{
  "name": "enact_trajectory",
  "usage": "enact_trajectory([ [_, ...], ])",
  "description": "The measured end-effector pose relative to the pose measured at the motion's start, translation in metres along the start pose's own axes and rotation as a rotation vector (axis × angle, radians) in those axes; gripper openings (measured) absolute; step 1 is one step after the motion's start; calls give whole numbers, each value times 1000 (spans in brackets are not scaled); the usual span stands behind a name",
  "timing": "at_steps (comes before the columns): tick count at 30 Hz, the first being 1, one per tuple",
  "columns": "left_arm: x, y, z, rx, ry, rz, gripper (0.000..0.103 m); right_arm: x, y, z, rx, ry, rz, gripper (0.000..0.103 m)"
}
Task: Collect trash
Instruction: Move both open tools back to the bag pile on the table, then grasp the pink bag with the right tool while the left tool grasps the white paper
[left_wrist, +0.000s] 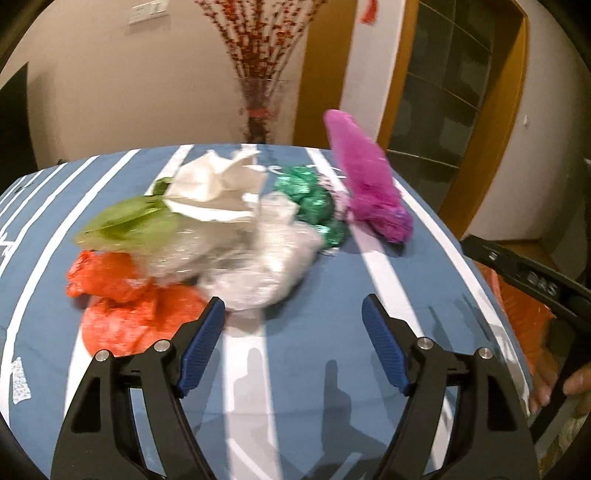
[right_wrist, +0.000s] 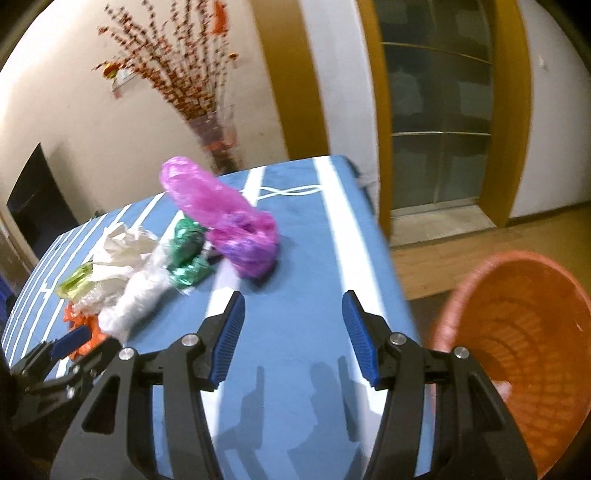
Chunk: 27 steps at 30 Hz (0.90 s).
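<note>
Two grippers: you hold both over the near part of the table (left_wrist: 303, 332), with nothing between the jaws of either.
Left gripper (left_wrist: 293, 317): your jaws stand spread, apart from the trash; the clear bag lies just beyond the left finger.
Right gripper (right_wrist: 293, 314): your jaws stand spread above bare blue cloth, near the table's right edge.
Table: blue cloth with white stripes; every place below is told from it.
Trash pile: crumpled bags lie bunched toward the middle and left of the table.
Orange bag (left_wrist: 122, 295): nearest you, at the pile's left front.
Clear bag (left_wrist: 266, 266): pile's front, touching the orange one.
Green bag (left_wrist: 129, 225): behind the orange bag.
White paper (left_wrist: 218, 188): at the back of the pile.
Dark green wrapper (left_wrist: 314, 203): right of the pile's back.
Pink bag (left_wrist: 369, 184): right of the wrapper, standing up tall.
Basket (right_wrist: 524, 332): orange, off the table's right edge, lower than the tabletop, its mouth tilted toward you.
Hand (left_wrist: 554, 387): fingers show by the table's right edge, blurred.
</note>
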<state>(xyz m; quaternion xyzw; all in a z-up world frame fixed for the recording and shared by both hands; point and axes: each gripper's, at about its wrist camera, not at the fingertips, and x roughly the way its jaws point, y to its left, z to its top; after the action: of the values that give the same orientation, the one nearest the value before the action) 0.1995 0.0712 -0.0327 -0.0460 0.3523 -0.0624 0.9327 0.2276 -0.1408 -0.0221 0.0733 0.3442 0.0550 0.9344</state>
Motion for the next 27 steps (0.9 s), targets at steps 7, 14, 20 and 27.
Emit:
enact_trajectory([
  [7, -1, 24, 4, -36, -12, -2, 75, 43, 34, 19, -68, 18, 4, 54],
  [14, -8, 39, 3, -58, -28, 5, 75, 70, 43, 29, -122, 35, -61, 54],
  [20, -10, 42, 7, -66, -38, 9, 75, 82, 45, 31, -158, 60, -66, 40],
  [27, -13, 38, 13, -71, -47, 16, 75, 74, 39, 28, -146, 53, -50, 24],
])
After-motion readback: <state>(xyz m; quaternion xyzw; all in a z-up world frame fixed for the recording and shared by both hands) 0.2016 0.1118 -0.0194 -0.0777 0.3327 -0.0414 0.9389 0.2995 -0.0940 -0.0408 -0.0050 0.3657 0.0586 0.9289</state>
